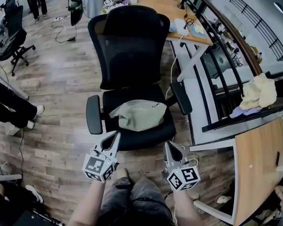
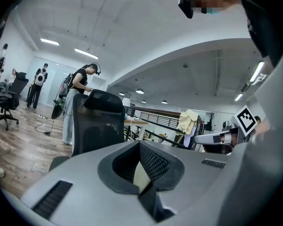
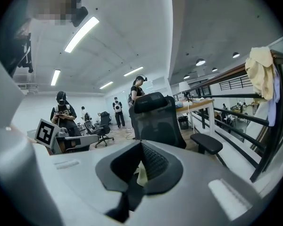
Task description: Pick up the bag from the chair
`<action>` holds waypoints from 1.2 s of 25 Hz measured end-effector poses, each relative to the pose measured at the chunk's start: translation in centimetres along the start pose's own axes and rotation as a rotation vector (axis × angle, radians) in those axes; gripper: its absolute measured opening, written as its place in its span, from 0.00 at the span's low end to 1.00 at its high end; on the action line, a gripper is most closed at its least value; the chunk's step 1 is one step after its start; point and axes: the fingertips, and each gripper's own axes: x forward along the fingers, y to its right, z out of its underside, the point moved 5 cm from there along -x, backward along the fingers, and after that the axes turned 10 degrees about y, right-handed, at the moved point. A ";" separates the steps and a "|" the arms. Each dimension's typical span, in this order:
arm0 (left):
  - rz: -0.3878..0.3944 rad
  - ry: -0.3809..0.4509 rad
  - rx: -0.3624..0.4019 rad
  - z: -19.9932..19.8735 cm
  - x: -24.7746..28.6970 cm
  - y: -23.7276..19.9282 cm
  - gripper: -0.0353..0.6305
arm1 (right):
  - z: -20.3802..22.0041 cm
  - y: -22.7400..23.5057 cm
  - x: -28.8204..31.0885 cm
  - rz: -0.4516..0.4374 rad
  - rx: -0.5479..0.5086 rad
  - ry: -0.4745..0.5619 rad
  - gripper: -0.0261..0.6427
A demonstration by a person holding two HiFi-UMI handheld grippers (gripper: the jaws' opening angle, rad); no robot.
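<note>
Two-handed reach from lower centre, left gripper [image 1: 116, 135] and right gripper [image 1: 169, 146] both closed and empty, toward soft, probably light bag [image 1: 139, 115] on chair [image 1: 127, 46] mid-frame; likeliest pinch point, its top ridge.

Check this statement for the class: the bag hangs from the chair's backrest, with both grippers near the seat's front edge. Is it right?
Not quite. The bag does not hang from the backrest. It lies on the seat of the chair, as the head view shows. The rest holds: the left gripper and the right gripper are both near the seat's front edge.
</note>
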 end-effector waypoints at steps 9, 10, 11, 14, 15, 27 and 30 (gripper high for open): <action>-0.037 -0.068 -0.115 4.9 4.2 -1.5 0.05 | 3.9 5.3 4.7 0.046 0.051 -0.080 0.05; -0.043 -0.075 -0.124 5.4 4.7 -1.8 0.05 | 4.4 6.1 5.4 0.054 0.055 -0.092 0.05; -0.051 -0.080 -0.135 6.0 5.3 -2.0 0.05 | 4.9 7.0 6.3 0.059 0.056 -0.105 0.05; -0.090 -0.091 -0.165 7.8 6.7 -2.6 0.06 | 6.0 9.4 8.6 0.067 0.050 -0.148 0.05; -0.104 -0.098 -0.171 8.4 7.1 -2.9 0.06 | 6.4 10.2 9.4 0.073 0.049 -0.160 0.05; -0.299 -0.154 -0.256 14.8 9.6 -7.1 0.23 | 11.4 17.2 15.8 0.224 0.314 -0.226 0.33; -0.349 -0.161 -0.351 16.4 9.5 -7.7 0.29 | 13.2 18.3 16.7 0.266 0.462 -0.261 0.38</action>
